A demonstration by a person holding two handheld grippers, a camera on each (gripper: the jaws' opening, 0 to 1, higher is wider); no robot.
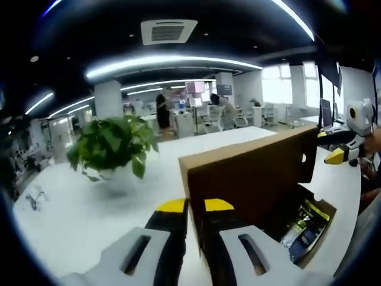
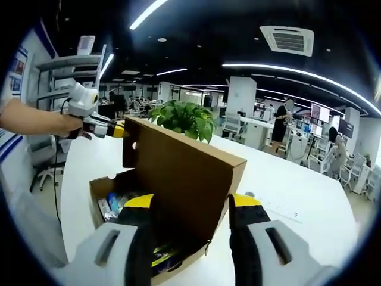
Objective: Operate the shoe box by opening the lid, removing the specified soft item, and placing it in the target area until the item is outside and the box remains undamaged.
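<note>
Cardboard shoe box (image 2: 178,196) stands open, its raised lid (image 1: 250,173) pinched between the left gripper (image 1: 195,205) fingers. Right gripper (image 2: 193,205) fingers are spread astride the lid; colourful packets (image 2: 113,205) lie inside, beside the left finger.

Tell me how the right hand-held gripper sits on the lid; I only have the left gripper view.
Observer: The right hand-held gripper straddles the raised lid, jaws wide apart, one on each face.
Operator: Report the box end below the left hand-held gripper.
Observer: Small blue and silver items lie inside that end of the box, too blurred to name.
</note>
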